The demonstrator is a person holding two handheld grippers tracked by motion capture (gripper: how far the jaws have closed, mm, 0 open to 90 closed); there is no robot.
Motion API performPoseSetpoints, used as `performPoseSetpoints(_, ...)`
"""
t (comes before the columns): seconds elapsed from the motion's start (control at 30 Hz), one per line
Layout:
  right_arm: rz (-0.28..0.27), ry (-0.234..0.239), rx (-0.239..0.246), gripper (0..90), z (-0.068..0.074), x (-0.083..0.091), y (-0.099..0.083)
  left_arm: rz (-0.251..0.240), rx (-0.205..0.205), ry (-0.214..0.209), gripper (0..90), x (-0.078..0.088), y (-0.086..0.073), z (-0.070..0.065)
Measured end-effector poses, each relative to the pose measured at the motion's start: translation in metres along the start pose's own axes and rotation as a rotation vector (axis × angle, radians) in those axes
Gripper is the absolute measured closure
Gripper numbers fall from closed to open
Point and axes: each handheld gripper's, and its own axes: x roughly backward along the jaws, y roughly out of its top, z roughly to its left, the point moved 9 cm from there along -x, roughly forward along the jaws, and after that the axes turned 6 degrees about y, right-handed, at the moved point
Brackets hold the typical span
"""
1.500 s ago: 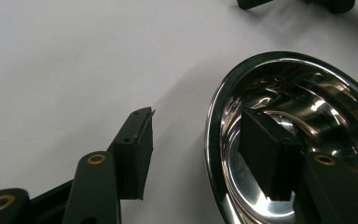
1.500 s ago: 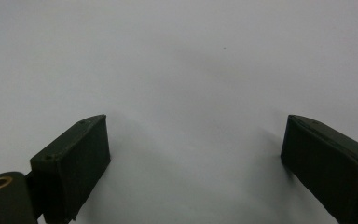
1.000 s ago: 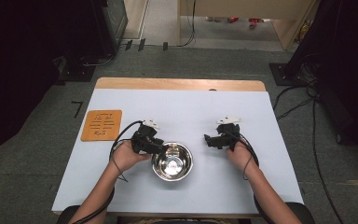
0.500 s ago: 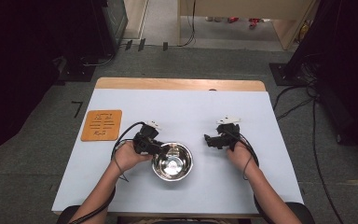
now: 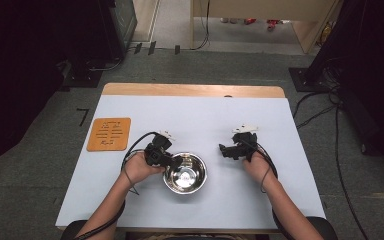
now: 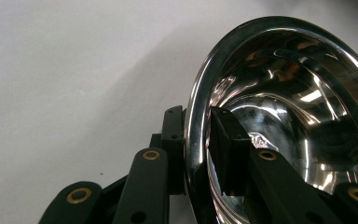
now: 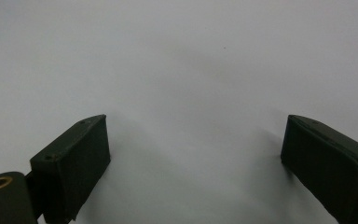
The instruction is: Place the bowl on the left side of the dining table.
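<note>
A shiny steel bowl (image 5: 185, 172) (image 6: 298, 102) stands on the white table (image 5: 195, 115) near the front edge. My left gripper (image 5: 172, 161) (image 6: 198, 116) is at the bowl's left rim, one jaw outside the wall and one inside. Its jaws have just been closing, and the pads now pinch the rim between them. My right gripper (image 5: 223, 150) (image 7: 196, 149) rests to the right of the bowl, clear of it. It is open wide over bare table, with nothing between its fingers.
An orange square mat (image 5: 109, 134) lies flat at the table's left side. A wooden strip (image 5: 192, 90) runs along the far edge. Cables and dark equipment stand on the floor around the table.
The left gripper's jaws have drawn together onto the bowl's left rim. The bowl and the right hand have stayed put.
</note>
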Motion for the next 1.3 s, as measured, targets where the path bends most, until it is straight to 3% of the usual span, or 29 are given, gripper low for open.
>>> performPoseSetpoints(0.1, 0.000, 0.000, 0.000, 7.5, 0.000, 0.000, 0.000, -0.002, 0.007, -0.008, 78.1, 0.001, 0.000, 0.000)
performPoseSetpoints(0.4, 0.000, 0.000, 0.002, 7.5, 0.000, 0.000, 0.000, -0.029, 0.062, -0.087, 84.9, 0.007, 0.006, -0.005)
performPoseSetpoints(0.8, -0.001, -0.001, 0.003, 7.5, 0.000, 0.000, 0.000, -0.026, 0.067, -0.080, 85.0, 0.008, 0.007, -0.006)
performPoseSetpoints(1.03, 0.000, 0.000, 0.002, 7.5, 0.000, 0.000, 0.000, -0.047, 0.101, -0.100, 85.0, 0.013, 0.009, -0.004)
performPoseSetpoints(1.3, 0.000, 0.000, 0.002, 7.5, 0.000, 0.000, 0.000, -0.050, 0.125, -0.095, 84.9, 0.016, 0.009, 0.002)
